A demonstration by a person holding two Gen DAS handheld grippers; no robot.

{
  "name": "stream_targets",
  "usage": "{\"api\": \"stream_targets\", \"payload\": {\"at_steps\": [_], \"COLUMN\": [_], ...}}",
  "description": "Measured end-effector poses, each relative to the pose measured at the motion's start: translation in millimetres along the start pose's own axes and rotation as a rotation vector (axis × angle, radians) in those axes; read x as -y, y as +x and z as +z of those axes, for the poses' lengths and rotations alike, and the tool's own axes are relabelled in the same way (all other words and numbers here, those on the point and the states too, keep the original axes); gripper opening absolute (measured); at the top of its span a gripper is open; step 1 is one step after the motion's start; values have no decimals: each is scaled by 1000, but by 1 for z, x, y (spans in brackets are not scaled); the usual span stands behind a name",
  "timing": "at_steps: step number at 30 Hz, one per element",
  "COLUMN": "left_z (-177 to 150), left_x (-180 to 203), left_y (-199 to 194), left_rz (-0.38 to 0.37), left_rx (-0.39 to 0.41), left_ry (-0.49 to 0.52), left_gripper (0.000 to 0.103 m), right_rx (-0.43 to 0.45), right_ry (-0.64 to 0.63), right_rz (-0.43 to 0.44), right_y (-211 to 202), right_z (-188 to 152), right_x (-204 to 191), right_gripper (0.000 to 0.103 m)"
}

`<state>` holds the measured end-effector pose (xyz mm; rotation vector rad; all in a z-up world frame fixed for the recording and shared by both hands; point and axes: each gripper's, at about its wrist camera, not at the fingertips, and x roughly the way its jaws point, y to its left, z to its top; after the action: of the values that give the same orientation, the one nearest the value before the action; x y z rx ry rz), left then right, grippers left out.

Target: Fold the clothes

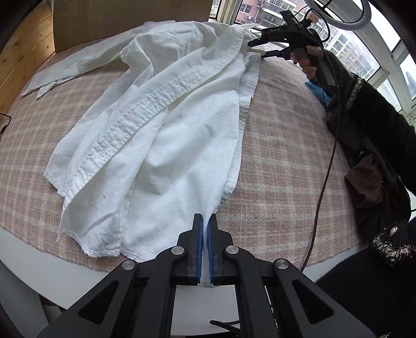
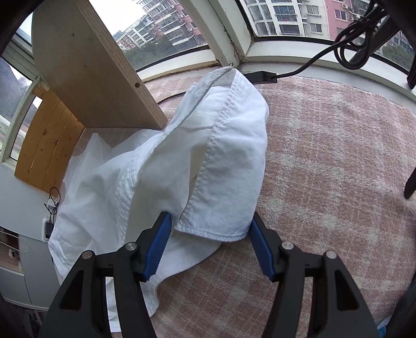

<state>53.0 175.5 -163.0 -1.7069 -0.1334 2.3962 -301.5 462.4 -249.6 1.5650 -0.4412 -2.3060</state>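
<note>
A white button-up shirt (image 1: 166, 124) lies crumpled on a pink plaid cloth (image 1: 280, 145) over the table. My left gripper (image 1: 205, 221) is shut on the shirt's near hem corner, with cloth pinched between the blue pads. My right gripper (image 1: 256, 48) shows at the far end by the collar. In the right wrist view the right gripper (image 2: 210, 221) is open, its blue pads either side of the collar (image 2: 223, 166), which stands up between them.
A plywood board (image 2: 88, 78) stands at the far left of the table. Windows (image 2: 286, 15) run behind. A black cable (image 1: 322, 182) trails over the table's right side. Dark clothing (image 1: 369, 135) lies at the right edge.
</note>
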Motion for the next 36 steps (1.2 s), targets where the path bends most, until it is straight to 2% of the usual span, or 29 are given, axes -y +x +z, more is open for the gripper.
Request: {"api": "stream_targets", "payload": {"at_steps": [4, 7, 9, 10, 11, 12, 16, 20, 22, 24, 27, 29, 30, 31, 32, 34, 36], "left_z": [1, 3, 2, 3, 3, 3, -1, -9, -15, -21, -28, -32, -34, -36, -38, -41, -40], "left_x": [-8, -8, -7, -7, -7, -6, -5, 2, 12, 24, 39, 45, 45, 44, 40, 27, 6], "left_y": [-14, -17, -16, -16, -16, -20, -45, -63, -55, -33, 11, 26, 22, 16, 6, -15, -27], "left_rz": [-9, 1, 5, 1, -4, -12, -44, -73, -90, -101, -149, -160, -168, -177, -169, -140, -36], "left_rx": [19, 24, 21, 19, 16, 18, 28, 9, -17, -54, -135, -193, -200, -203, -186, -147, -111], "left_ry": [-21, 1, 12, 13, 13, 16, 26, 47, 86, 113, 125, 116, 113, 110, 103, 79, 48], "left_gripper": [3, 3, 3, 3, 3, 3, 3, 3, 3, 3, 3, 7, 7, 8, 10, 19, 22], "right_rx": [29, 52, 74, 65, 70, 74, 94, 136, 152, 113, 37, 0, -8, 15, 38, 107, 153], "right_ry": [44, 73, 15, -15, -34, -53, -128, -182, -267, -319, -330, -334, -333, -329, -323, -298, -269], "right_rz": [-13, -22, -23, -23, -30, -37, -65, -112, -208, -307, -433, -530, -572, -571, -569, -525, -412], "right_y": [3, 5, 9, 13, 9, 5, -10, -51, -57, -52, -25, -15, -14, -22, -31, -57, -77], "right_z": [6, 11, 13, 13, 16, 18, 26, 35, 30, 22, 11, 8, 8, 8, 7, 6, -1], "right_x": [5, 8, -2, -7, -11, -14, -28, -33, -41, -44, -30, -25, -23, -23, -22, -26, -31], "right_gripper": [61, 63, 64, 56, 20, 4, 5, 5, 5, 5, 6, 10, 16, 27, 35, 37, 41]}}
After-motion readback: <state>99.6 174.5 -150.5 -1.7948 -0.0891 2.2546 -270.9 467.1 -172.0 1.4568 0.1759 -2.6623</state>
